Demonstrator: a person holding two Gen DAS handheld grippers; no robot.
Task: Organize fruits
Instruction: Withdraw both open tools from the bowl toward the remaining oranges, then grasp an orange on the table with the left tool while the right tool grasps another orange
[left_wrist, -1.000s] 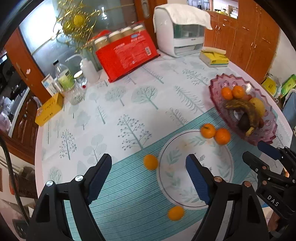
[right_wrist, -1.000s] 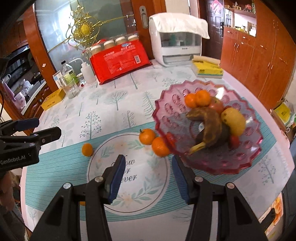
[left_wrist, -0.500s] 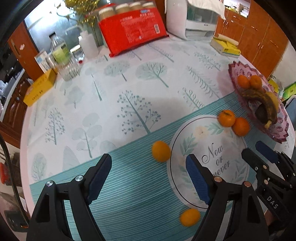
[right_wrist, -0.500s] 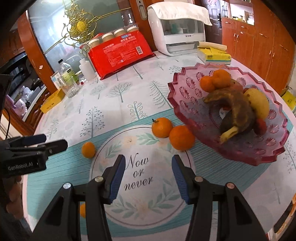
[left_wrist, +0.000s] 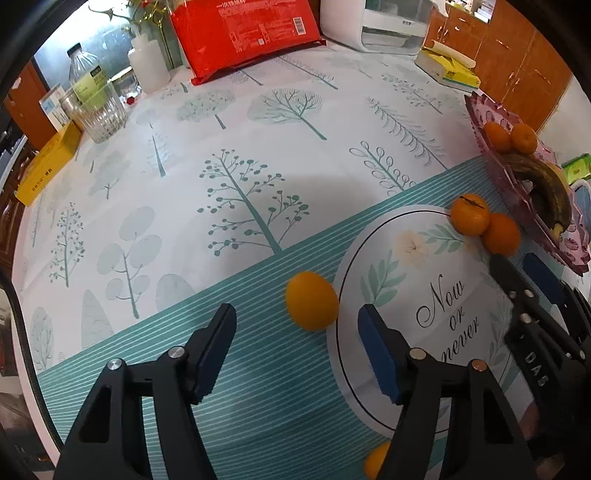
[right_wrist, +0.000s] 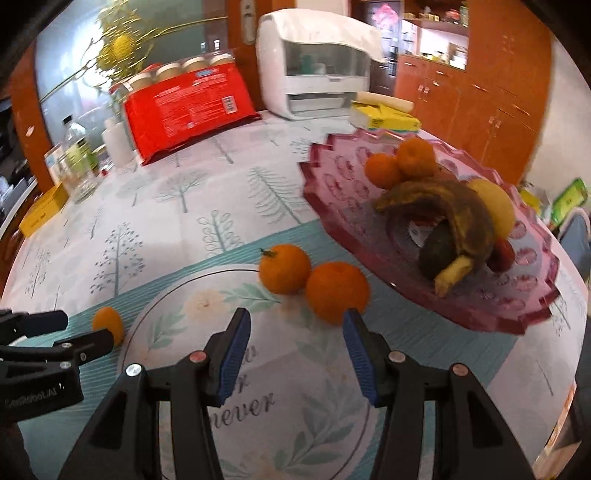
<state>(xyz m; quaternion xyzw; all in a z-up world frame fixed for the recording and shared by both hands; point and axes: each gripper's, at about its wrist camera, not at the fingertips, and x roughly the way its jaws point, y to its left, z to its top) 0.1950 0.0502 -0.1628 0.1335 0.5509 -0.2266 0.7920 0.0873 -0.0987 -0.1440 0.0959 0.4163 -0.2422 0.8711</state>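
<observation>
Closer now: orange before left hand-held gripper

A small orange at the left wrist view's bottom edge is half hidden behind the left gripper's finger; the pink bowl runs off the right edge

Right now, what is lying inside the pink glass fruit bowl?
In the pink bowl: two oranges, a browned banana, a yellow fruit, a dark green fruit, something red. What lies under the banana is covered.
</observation>
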